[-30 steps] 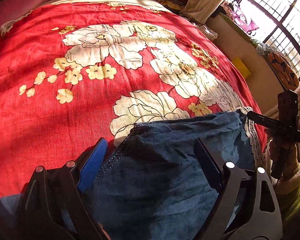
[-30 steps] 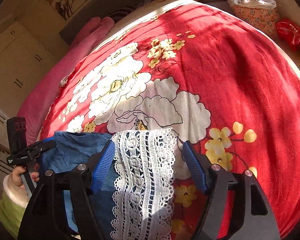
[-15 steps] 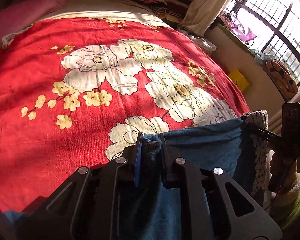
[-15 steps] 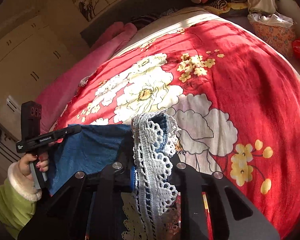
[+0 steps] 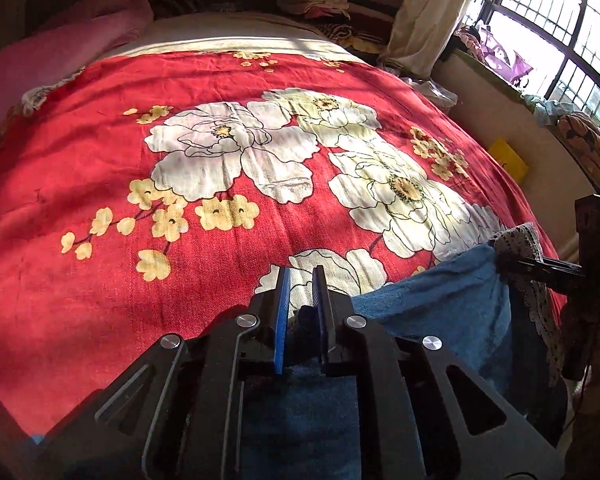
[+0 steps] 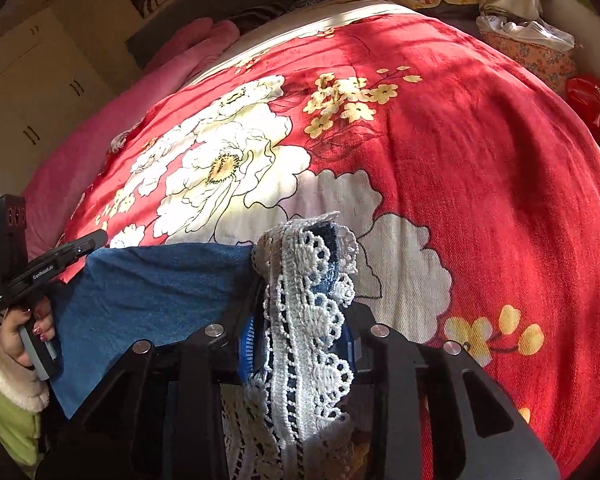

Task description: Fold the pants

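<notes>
Pants [image 5: 440, 300]: blue denim, soft matte weave, w/ a white crochet lace trim [image 6: 308, 320], scalloped edges and openwork holes. Fabric is held up off the bed, stretched btwn the two grippers above the near edge of the red bedspread [image 5: 100, 272], which is a coarse-woven cloth w/ big white peonies and small yellow blossoms. Pink blanket [image 6: 100, 128] lies along the bed's far left side.

Left gripper [image 5: 302, 292]: black frame, blue ribbed pads, jaws narrow, pinching a denim edge low btwn them; tips stick out past the cloth. Right gripper [image 6: 300, 340]: jaws closed down on the bunched lace and denim, trim draping over the front.
</notes>
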{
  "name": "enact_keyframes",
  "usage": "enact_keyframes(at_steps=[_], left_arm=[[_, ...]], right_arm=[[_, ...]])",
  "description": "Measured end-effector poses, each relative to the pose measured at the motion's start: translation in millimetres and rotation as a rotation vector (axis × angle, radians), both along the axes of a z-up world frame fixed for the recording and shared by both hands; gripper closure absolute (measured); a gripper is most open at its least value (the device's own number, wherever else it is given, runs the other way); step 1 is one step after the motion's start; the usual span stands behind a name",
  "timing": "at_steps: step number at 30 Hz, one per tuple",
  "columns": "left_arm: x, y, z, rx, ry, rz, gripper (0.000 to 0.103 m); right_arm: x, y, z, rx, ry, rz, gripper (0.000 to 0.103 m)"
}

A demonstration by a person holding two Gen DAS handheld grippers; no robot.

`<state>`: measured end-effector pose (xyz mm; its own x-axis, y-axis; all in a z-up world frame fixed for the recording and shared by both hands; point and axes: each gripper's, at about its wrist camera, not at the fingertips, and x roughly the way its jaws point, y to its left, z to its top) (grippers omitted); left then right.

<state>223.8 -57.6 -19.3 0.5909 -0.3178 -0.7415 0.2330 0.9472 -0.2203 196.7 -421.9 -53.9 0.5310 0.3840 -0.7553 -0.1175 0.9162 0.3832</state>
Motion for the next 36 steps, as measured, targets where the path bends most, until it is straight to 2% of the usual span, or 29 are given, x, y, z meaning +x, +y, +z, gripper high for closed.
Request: enact_keyframes(at_steps=[1, 3, 9, 12, 17, 20, 23, 24, 26, 27, 30, 33, 36], left_arm=[[-5.0, 2.9, 6.8, -0.006, -0.020, 0.005, 0.090], [-16.9, 7.9, 19.6, -0.015, -0.051, 0.012, 0.070], [-65.4, 23.0, 39.8, -0.037, -0.086, 0.026, 0.046], [-94.6, 31.1, 39.0, -0.052, -0.087, 0.022, 0.040], [-138.9, 46.7, 27.8, -0.031, -0.063, 0.029, 0.039], [-161.6, 52.6, 14.5, -0.026, -0.021, 0.014, 0.039], [-177.2, 52.7, 0.7, 0.012, 0.000, -0.003, 0.039], [-179.8, 52.6, -3.7, 0.039, -0.003, -0.006, 0.039], [-180.0, 53.0, -15.4, 0.144, 0.009, 0.030, 0.039], [-179.1, 55.4, -20.8, 0.144, 0.027, 0.034, 0.039], [-177.2, 66.5, -29.6, 0.101, 0.046, 0.055, 0.039], [-179.7, 69.2, -27.8, 0.096, 0.034, 0.044, 0.039], [-177.3, 74.9, -31.7, 0.056, 0.035, 0.049, 0.039]], right_arm=[[-4.5, -3.0, 4.7, 0.001, -0.006, -0.016, 0.056], [-16.4, -9.2, 13.2, 0.004, -0.022, -0.045, 0.045], [-68.1, -23.3, 32.2, 0.022, -0.076, -0.113, 0.040], [-97.6, -29.1, 34.2, 0.055, -0.085, -0.147, 0.034], [-136.8, -31.1, 21.9, 0.074, -0.041, -0.160, 0.031], [-148.6, -26.5, 10.6, 0.095, -0.005, -0.152, 0.031], [-149.9, -19.7, -0.2, 0.101, 0.029, -0.141, 0.030], [-149.1, -16.7, -2.2, 0.103, 0.036, -0.135, 0.031], [-147.0, -7.3, -2.8, 0.106, 0.036, -0.093, 0.043], [-146.5, -3.1, -3.2, 0.087, 0.039, -0.089, 0.060], [-150.4, -2.0, -1.1, 0.056, 0.027, -0.098, 0.077], [-160.7, -7.2, 5.9, 0.014, 0.001, -0.097, 0.081], [-160.7, -6.6, -3.8, 0.017, 0.026, -0.108, 0.081]])
